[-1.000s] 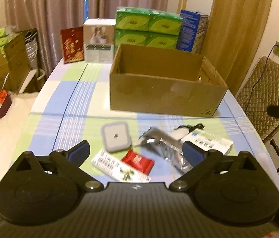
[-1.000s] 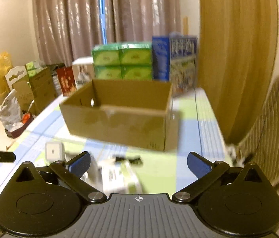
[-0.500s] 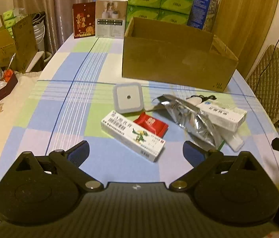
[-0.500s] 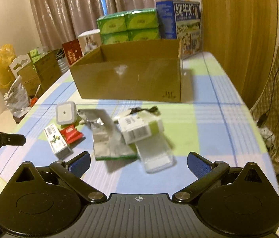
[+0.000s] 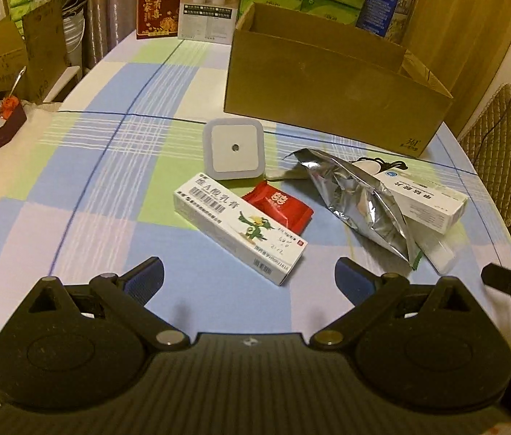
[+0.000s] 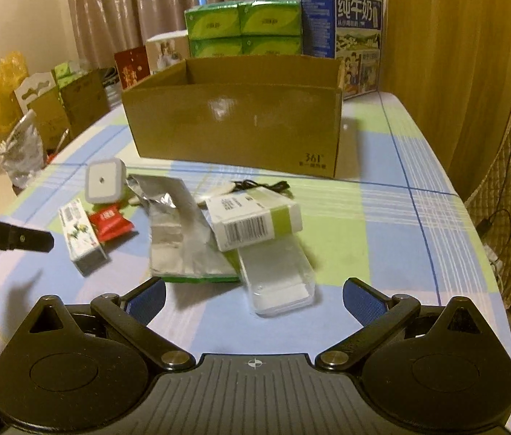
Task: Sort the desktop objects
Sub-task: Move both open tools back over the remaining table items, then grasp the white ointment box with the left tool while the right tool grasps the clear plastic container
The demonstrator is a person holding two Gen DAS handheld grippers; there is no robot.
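Loose items lie on the checked tablecloth before an open cardboard box (image 5: 331, 105) (image 6: 237, 127): a white square night light (image 5: 234, 148) (image 6: 103, 180), a white ointment box (image 5: 239, 228) (image 6: 82, 241), a red sachet (image 5: 277, 206) (image 6: 111, 223), a silver foil pouch (image 5: 364, 203) (image 6: 179, 232), a white-green medicine box (image 5: 424, 195) (image 6: 253, 221) and a clear plastic case (image 6: 277, 275). My left gripper (image 5: 249, 278) is open and empty, just short of the ointment box. My right gripper (image 6: 253, 295) is open and empty, just short of the clear case.
Green tissue packs (image 6: 244, 25), a blue milk carton (image 6: 346, 36), a red card (image 5: 156, 5) and a white carton (image 5: 211, 3) stand behind the box. A quilted chair (image 5: 505, 152) is at the right edge. Bags and boxes (image 6: 37, 108) sit off the left side.
Both grippers have tilted down and come closer to the table, so the loose items now sit larger and nearer the fingers. Both stay open and empty.
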